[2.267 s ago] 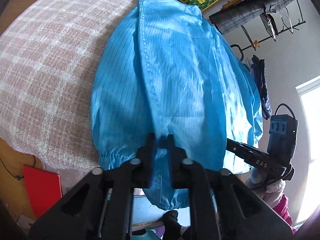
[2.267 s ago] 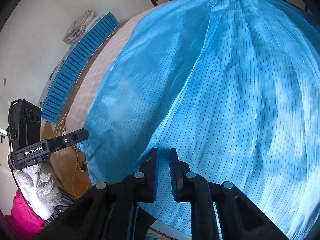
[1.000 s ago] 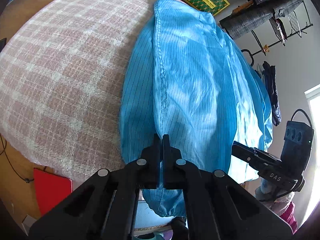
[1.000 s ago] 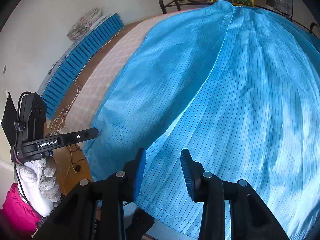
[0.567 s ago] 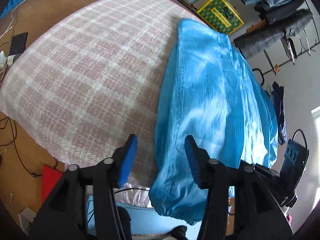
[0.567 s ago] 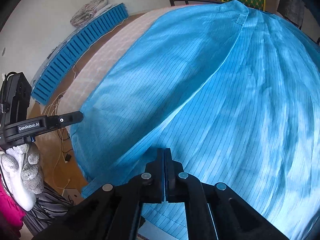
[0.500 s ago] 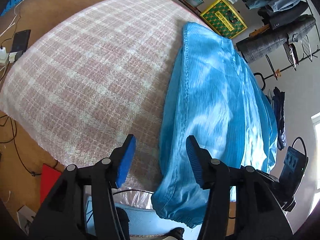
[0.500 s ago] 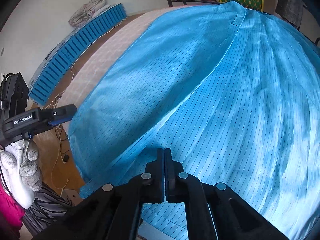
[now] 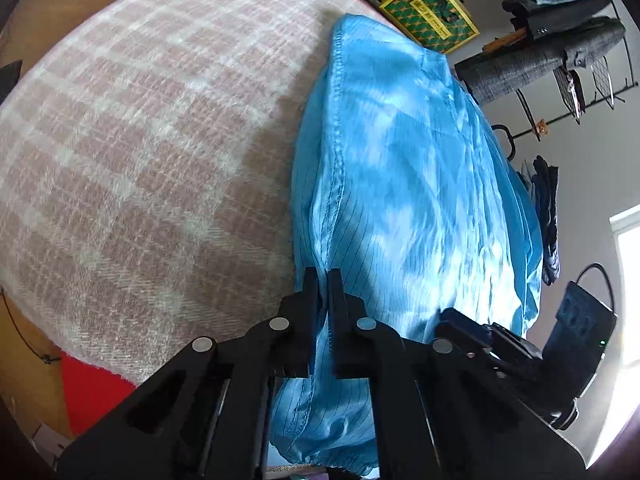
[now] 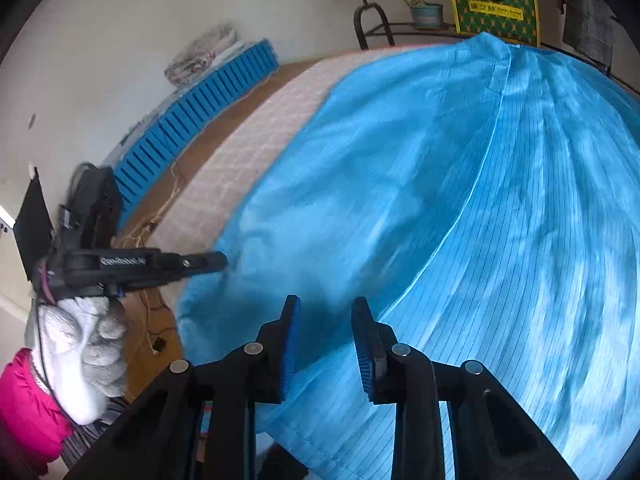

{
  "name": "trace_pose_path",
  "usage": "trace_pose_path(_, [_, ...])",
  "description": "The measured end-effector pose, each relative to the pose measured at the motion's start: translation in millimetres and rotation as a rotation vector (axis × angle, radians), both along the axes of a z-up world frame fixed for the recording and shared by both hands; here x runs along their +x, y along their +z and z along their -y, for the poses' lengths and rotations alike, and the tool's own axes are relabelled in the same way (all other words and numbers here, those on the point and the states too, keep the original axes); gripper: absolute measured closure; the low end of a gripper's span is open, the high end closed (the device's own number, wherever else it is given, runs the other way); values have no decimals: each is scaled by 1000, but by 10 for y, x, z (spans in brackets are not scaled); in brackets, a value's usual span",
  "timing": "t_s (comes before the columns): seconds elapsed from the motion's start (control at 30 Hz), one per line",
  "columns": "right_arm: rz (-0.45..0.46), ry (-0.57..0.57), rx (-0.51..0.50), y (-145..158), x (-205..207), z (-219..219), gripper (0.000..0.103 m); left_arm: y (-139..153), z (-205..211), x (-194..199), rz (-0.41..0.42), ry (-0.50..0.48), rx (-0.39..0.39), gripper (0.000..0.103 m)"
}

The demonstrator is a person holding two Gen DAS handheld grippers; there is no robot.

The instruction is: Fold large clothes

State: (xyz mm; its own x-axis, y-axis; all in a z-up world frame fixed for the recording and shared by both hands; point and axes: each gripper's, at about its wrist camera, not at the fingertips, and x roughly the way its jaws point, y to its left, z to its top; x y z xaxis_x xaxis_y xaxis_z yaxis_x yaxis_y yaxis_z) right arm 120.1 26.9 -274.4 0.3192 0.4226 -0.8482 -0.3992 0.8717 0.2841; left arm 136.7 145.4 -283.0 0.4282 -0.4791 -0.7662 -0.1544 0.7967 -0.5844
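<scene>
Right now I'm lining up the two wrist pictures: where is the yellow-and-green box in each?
Left wrist: the yellow-and-green box sits at the top, right of centre, beyond the far end of the blue garment.
Right wrist: the box is at the top right, against the wall, beside a small potted plant.
Shared landmark: the blue garment's far tip points at the box in both views.
</scene>
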Motion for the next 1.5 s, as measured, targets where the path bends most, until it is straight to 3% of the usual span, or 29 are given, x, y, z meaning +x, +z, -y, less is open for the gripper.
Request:
trace_pose_path(0.07, [21, 0, 29, -8, -18, 24, 76, 124, 60, -28, 46, -15, 8, 103])
trace_pose_path(0.23, [-84, -53, 195, 107, 173, 190, 68, 389, 167, -80, 127, -21, -8, 103])
trace_pose_path(0.37, [-73, -64, 200, 357, 453, 174, 64, 468, 257, -66, 151, -57, -15, 103])
trace_pose_path(0.4, [-77, -55, 194, 417, 542, 128, 59, 472, 281, -64, 153, -62, -14, 103])
trace_pose_path(0.43, [-75, -41, 187, 478, 638, 62, 47, 475, 299, -55, 152, -66, -15, 103])
trace_pose_path(0.47, [-68, -31, 170, 537, 734, -17, 43, 478, 308, -54, 152, -69, -20, 103])
trace_pose_path(0.7, [-150, 5, 133, 637, 1404, -732, 42, 482, 402, -30, 156, -92, -8, 103])
trace_pose_path(0.87, [-124, 19, -65, 438, 1748, -1170, 42, 492, 414, -24, 161, -98, -16, 103])
trace_pose_path(0.9, [-131, 14, -98, 369, 1790, -1212, 44, 484, 418, -17, 160, -103, -14, 103])
trace_pose_path(0.97, [-148, 17, -131, 239, 1845, -1256, 57, 456, 427, -2, 152, -108, -8, 103])
trace_pose_path(1.0, [-160, 22, -136, 182, 1856, -1257, 79, 445, 432, 5, 147, -109, -6, 103])
trace_pose_path(1.03, [-162, 22, -130, 154, 1864, -1237, 93, 441, 438, 12, 144, -110, -6, 103])
trace_pose_path(1.1, [-143, 15, -108, 157, 1837, -1173, 102, 469, 471, 19, 148, -119, -5, 103])
trace_pose_path(1.3, [-104, -54, 45, 412, 1843, -745, 103, 757, 777, -24, 222, -177, 38, 103])
trace_pose_path(1.5, [-47, -155, 269, 701, 1636, 223, 103, 1016, 1303, -118, 293, -321, 65, 103])
